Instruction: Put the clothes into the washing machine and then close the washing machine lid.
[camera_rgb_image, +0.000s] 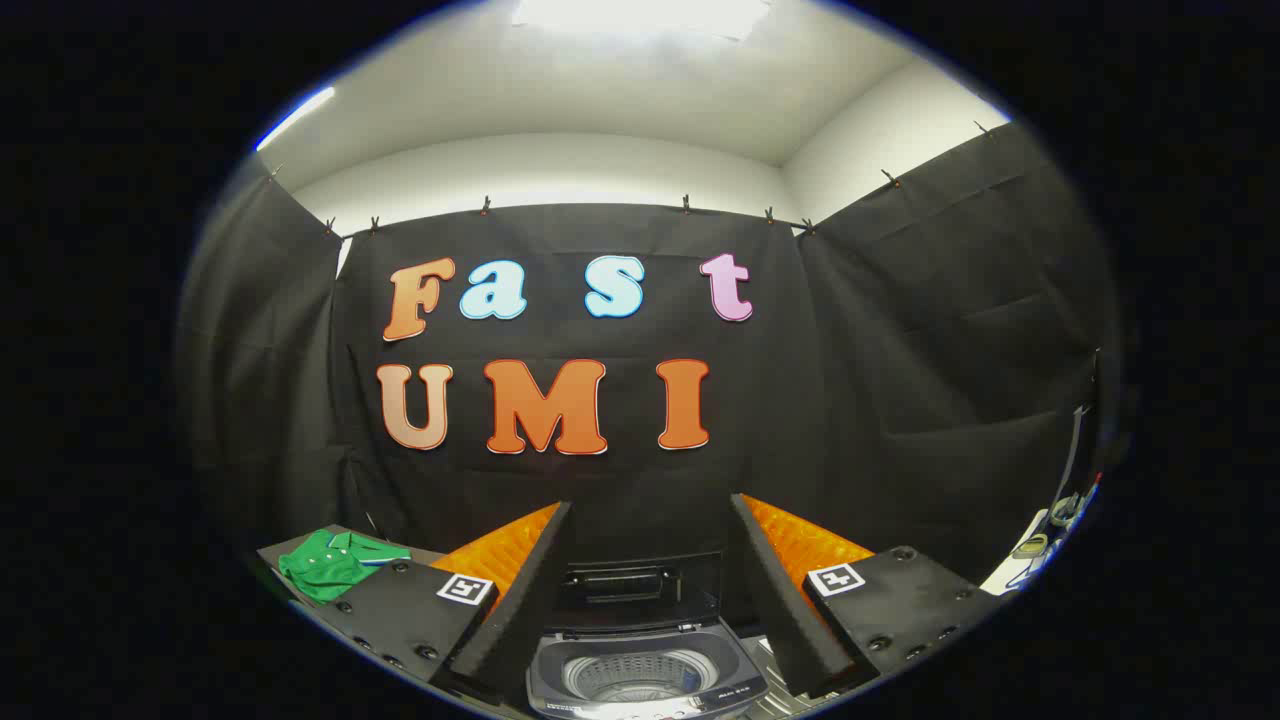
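Gripper view: one washing machine (640, 675), one green shirt (330, 562), hand-held gripper (650, 600) agape.

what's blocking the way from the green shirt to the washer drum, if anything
Nothing visible does. The green shirt lies on a dark surface off to the left, beyond the open gripper, which holds nothing. The washing machine sits between the fingers with its lid raised, drum open.

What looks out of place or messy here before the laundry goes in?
Nothing stands out. The washing machine sits between the open gripper fingers with its lid raised. The green shirt lies crumpled beside the machine, not yet loaded.
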